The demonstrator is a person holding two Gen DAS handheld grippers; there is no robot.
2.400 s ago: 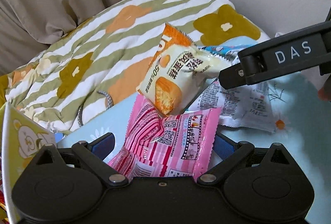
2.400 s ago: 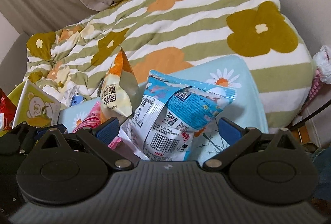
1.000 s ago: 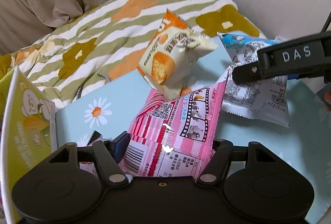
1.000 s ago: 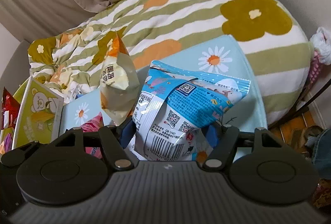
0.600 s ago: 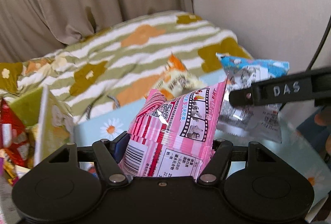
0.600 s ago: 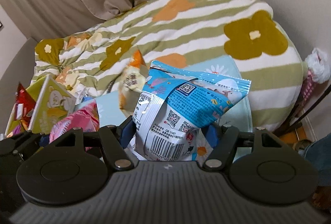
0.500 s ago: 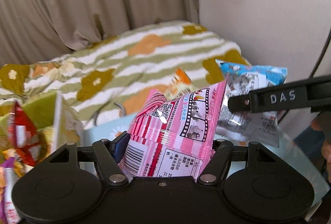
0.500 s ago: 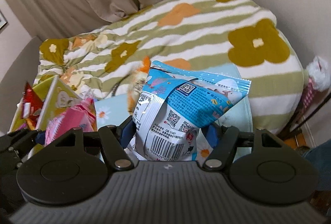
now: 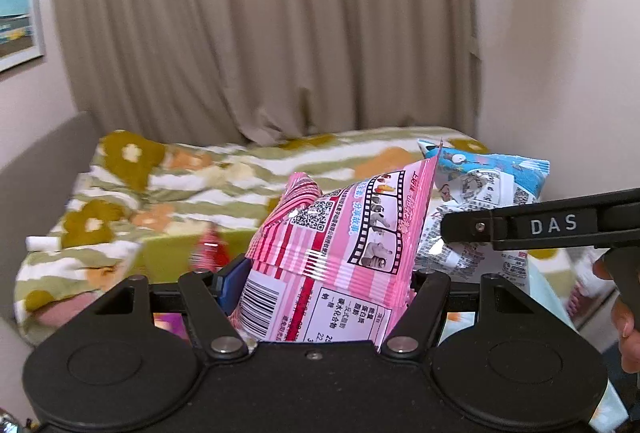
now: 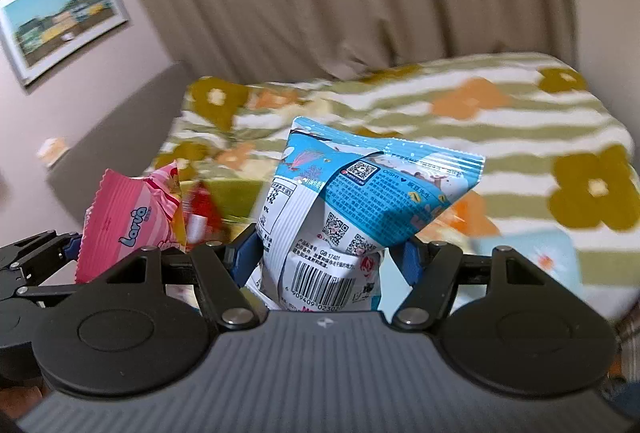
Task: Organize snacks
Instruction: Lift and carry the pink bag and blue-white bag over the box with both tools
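My left gripper [image 9: 320, 281] is shut on a pink striped snack bag [image 9: 344, 249] and holds it up in the air. My right gripper [image 10: 330, 257] is shut on a blue and white snack bag [image 10: 352, 209], also lifted. In the left wrist view the blue bag [image 9: 488, 201] and the right gripper's black arm marked DAS [image 9: 552, 225] sit just to the right. In the right wrist view the pink bag [image 10: 128, 221] and the left gripper [image 10: 32, 265] are at the left.
A bed with a green striped flower quilt [image 10: 460, 121] lies below. A red snack bag [image 10: 202, 213] and a yellow-green box [image 9: 168, 253] show blurred behind the bags. A light blue daisy cloth [image 10: 532, 253] lies at the right. Curtains [image 9: 260, 33] hang behind.
Both grippers closed on their bags, then lifted them off the blue cloth and tilted upward and left. The orange and white bag has dropped out of view.
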